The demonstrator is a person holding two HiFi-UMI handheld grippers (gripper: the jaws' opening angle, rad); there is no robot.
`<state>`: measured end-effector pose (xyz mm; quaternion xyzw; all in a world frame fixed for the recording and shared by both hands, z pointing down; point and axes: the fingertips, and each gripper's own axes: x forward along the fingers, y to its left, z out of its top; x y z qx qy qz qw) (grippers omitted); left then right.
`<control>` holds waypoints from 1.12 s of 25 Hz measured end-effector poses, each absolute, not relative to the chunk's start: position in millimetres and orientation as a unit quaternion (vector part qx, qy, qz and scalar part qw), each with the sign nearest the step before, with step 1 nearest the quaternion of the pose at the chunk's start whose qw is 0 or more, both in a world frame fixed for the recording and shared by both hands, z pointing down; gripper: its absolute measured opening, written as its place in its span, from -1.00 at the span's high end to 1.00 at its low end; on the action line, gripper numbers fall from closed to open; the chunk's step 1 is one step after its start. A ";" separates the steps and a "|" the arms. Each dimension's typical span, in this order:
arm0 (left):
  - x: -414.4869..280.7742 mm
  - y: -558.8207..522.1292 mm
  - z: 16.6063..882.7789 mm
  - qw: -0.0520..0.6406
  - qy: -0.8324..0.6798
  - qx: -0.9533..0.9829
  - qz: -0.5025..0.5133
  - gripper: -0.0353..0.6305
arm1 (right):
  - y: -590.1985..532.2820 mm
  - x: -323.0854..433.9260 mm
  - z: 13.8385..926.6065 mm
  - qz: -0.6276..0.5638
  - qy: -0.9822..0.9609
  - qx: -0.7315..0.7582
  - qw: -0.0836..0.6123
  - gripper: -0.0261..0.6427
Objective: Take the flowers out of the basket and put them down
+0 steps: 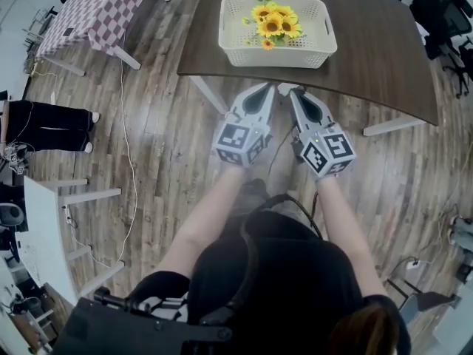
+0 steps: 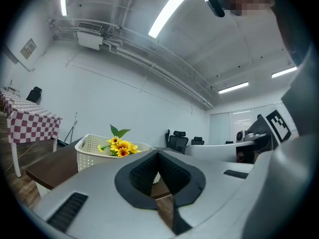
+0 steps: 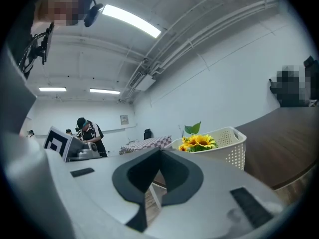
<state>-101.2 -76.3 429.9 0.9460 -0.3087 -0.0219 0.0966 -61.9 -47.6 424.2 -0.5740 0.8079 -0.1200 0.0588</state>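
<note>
A bunch of yellow sunflowers (image 1: 274, 24) with green leaves lies in a cream perforated basket (image 1: 236, 49) on the dark wooden table (image 1: 377, 43). The left gripper view shows the flowers (image 2: 119, 147) in the basket (image 2: 89, 151), and the right gripper view shows the flowers (image 3: 198, 141) in the basket (image 3: 232, 148). My left gripper (image 1: 264, 87) and right gripper (image 1: 290, 89) hang side by side just short of the table's near edge, below the basket. Both are shut with nothing between their jaws, which meet at the tips.
A checkered-cloth table (image 1: 96, 9) stands at the far left on the wooden floor. A person's dark legs (image 1: 44, 124) show at the left edge. Office chairs (image 1: 443, 21) stand past the table at right. A cable (image 1: 127, 161) runs along the floor.
</note>
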 end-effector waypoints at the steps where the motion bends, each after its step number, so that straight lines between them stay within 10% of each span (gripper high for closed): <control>1: -99.7 -82.9 430.8 0.097 -0.307 0.946 -0.021 0.89 | -54.2 -60.7 424.9 -0.120 0.807 -0.575 0.059 0.91; 28: -73.3 -181.5 406.5 0.091 -0.285 0.954 -0.028 0.89 | -160.7 -40.6 411.5 -0.094 0.829 -0.551 0.017 0.91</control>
